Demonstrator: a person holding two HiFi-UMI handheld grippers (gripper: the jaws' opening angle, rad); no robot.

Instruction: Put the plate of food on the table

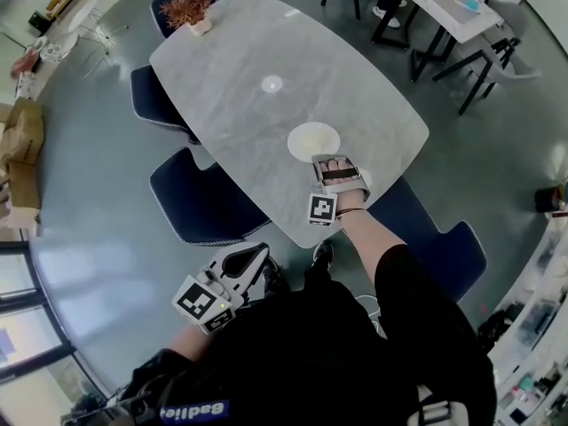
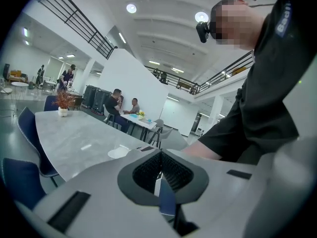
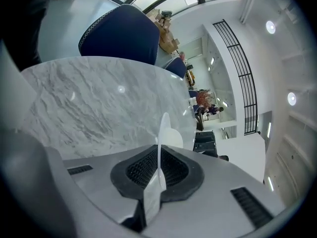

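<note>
Grey marbled surface (image 1: 257,43) fills the head view, and the white plate (image 1: 313,140) is over its near right part, well inside the edge. Right tongs (image 1: 330,161) are clamped on the plate's near rim, and the right gripper view shows that thin white edge pinched between the jaws. Whether the plate's base is touching the surface can't be told from here, and no food can be made out on its pale face. Left tongs (image 1: 251,258) hang low on the near left, off the surface, with the jaws closed together on nothing. The step in hand looks like the set-down. It calls for a level plate eased flat onto the surface. The jaws should part only once it rests, then draw straight back toward the near edge so the rim isn't dragged or tipped.
</note>
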